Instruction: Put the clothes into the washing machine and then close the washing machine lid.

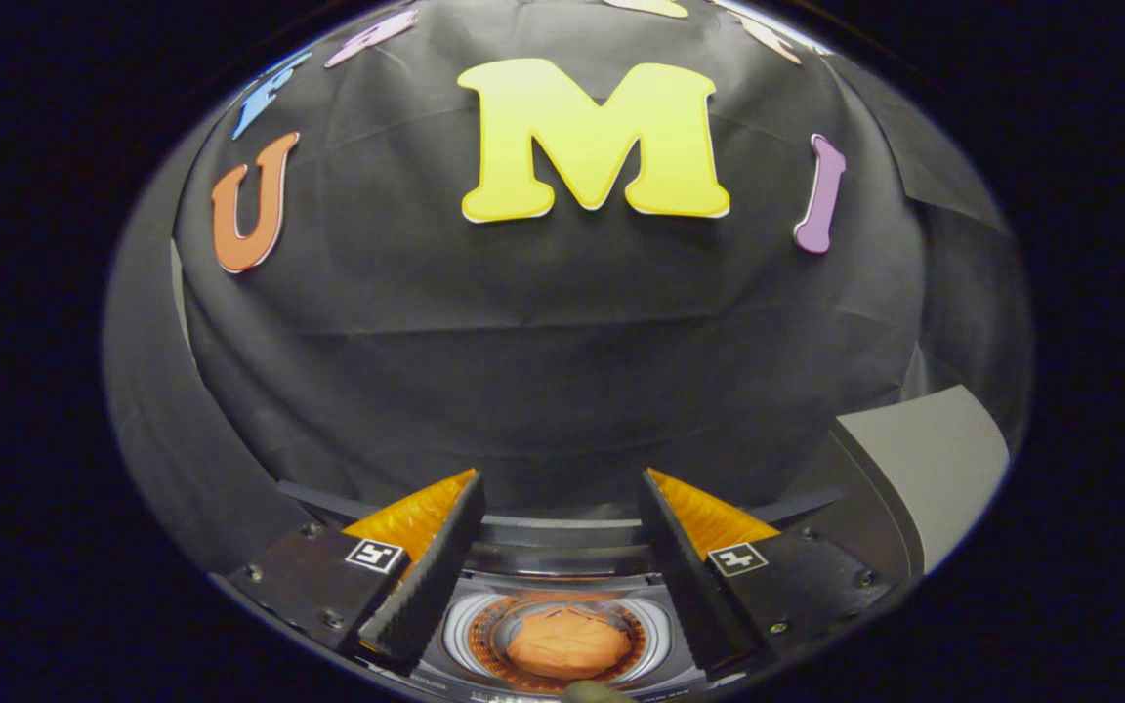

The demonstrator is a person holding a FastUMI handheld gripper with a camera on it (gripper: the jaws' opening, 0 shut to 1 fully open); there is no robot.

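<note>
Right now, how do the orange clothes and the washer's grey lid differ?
1. The orange clothes lie bunched in the drum, between the fingers of the open claw; the grey lid stands raised beyond the right finger.
2. The clothes look crumpled and rounded; the lid is flat and straight-edged.
3. The clothes are already loaded; the lid is not yet closed.
Shared: the claw holds neither.

A recording booth set up for laundry: black cloth wall (543, 371) hangs behind an open-topped washing machine (562, 576).
</note>
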